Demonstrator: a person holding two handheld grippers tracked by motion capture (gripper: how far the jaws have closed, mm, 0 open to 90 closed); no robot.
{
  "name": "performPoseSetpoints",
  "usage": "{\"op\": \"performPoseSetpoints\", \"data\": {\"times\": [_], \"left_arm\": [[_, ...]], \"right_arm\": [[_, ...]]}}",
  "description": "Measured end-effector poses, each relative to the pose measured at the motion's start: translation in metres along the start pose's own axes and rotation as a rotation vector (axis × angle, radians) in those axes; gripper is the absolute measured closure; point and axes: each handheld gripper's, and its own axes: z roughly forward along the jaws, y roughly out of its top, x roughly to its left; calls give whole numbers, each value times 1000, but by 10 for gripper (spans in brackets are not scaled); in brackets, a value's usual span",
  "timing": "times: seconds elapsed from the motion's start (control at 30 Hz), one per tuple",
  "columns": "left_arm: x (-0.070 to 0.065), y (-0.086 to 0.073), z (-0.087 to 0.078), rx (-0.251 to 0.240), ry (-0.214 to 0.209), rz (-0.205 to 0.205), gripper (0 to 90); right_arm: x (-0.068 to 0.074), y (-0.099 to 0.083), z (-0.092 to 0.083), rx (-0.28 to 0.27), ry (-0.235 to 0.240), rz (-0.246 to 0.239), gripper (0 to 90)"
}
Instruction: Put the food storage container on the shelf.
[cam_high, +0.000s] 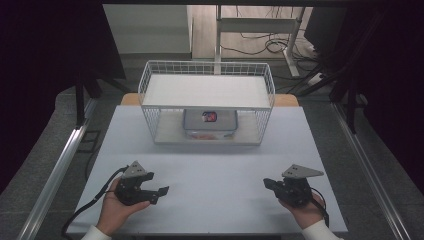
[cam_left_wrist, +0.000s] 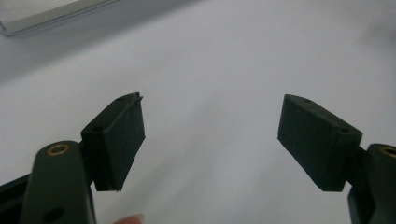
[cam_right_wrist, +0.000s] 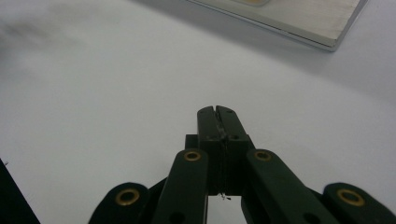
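Container (cam_high: 210, 123) with the red-and-blue label sat on the wire rack's (cam_high: 207, 102) lower shelf at twelve o'clock, untouched, while we rested the left gripper (cam_high: 159, 192) at seven, fingers apart, and the right gripper (cam_high: 268, 183) at five, fingers pressed together, both empty, seemingly ready to reach.

1. A white table (cam_high: 215, 200) sits centre, its top evenly lit and pale.
2. Grey carpet floor (cam_high: 50, 135) runs along both sides, with metal rails (cam_high: 55, 175) flanking the table's left and right edges.
3. Beyond the far edge, a white desk frame (cam_high: 255, 30) stands on a wooden floor, cables (cam_high: 260, 47) tangled beneath it.
4. Dark curtains (cam_high: 45, 45) close in left and right.
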Motion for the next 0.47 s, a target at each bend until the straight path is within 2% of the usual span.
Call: {"op": "performPoseSetpoints", "data": {"times": [0.07, 0.13, 0.23, 0.27, 0.33, 0.47], "left_arm": [[0, 0, 0, 3, 6, 10, 223], [0, -1, 1, 6, 10, 16, 217], [1, -1, 2, 11, 16, 27, 214], [1, -1, 2, 10, 15, 28, 214], [1, -1, 2, 10, 15, 29, 213], [1, -1, 2, 8, 18, 28, 213]], "right_arm": [[1, 0, 1, 5, 0, -10, 867], [3, 0, 2, 2, 3, -17, 790], [4, 0, 2, -46, -6, -17, 425], [4, 1, 2, -52, -12, -14, 378], [5, 1, 2, -58, -20, -5, 309], [5, 1, 4, -55, -22, -1, 262]]}}
